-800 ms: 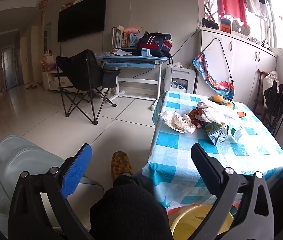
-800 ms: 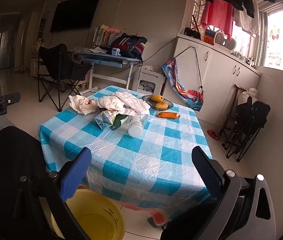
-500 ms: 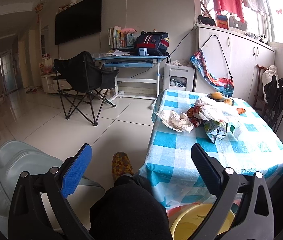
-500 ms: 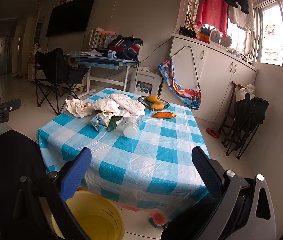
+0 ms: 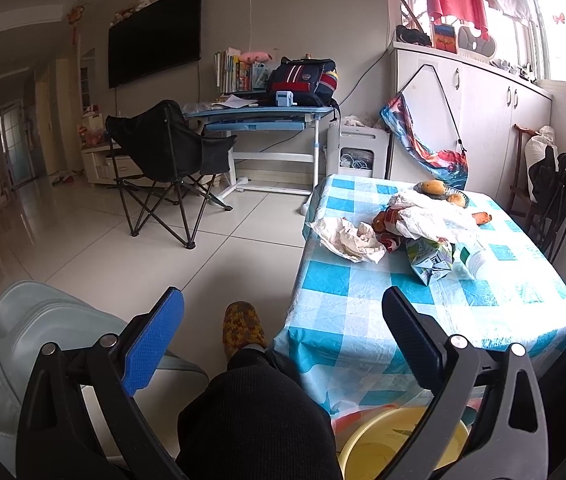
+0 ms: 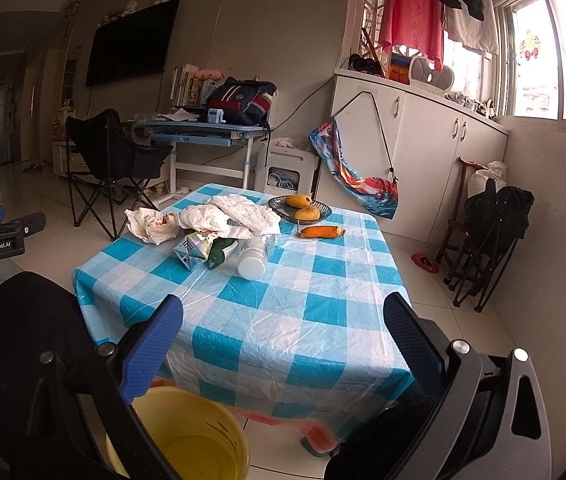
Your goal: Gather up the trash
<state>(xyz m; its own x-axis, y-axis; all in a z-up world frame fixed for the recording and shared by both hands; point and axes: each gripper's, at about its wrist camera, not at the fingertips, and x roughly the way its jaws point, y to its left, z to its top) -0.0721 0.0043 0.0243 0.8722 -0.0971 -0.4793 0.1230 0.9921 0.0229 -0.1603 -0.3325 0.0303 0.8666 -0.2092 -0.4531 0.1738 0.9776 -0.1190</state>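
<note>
A pile of trash lies on the blue-checked table [image 6: 303, 320]: crumpled white paper [image 6: 151, 226] [image 5: 349, 238], a white plastic bag [image 6: 243, 212], a crushed carton [image 6: 193, 252] [image 5: 429, 260], a green wrapper [image 6: 219, 254] and a white bottle [image 6: 253, 262] on its side. A yellow bucket [image 6: 187, 436] [image 5: 399, 440] stands on the floor below the table's near edge. My left gripper [image 5: 283, 328] is open and empty, held low over the floor left of the table. My right gripper [image 6: 283, 328] is open and empty, above the table's near edge and the bucket.
A dark plate with two mangoes [image 6: 303, 208] and an orange peel [image 6: 321, 232] sit behind the pile. A black folding chair [image 5: 167, 160] and blue desk [image 5: 259, 120] stand behind. My knee [image 5: 255, 416] and slipper [image 5: 241, 328] are below the left gripper. A pale sofa [image 5: 11, 328] is at left.
Both cameras have risen and tilted slightly, so the table and trash pile sit a little lower in view. Both grippers stay open and empty.
</note>
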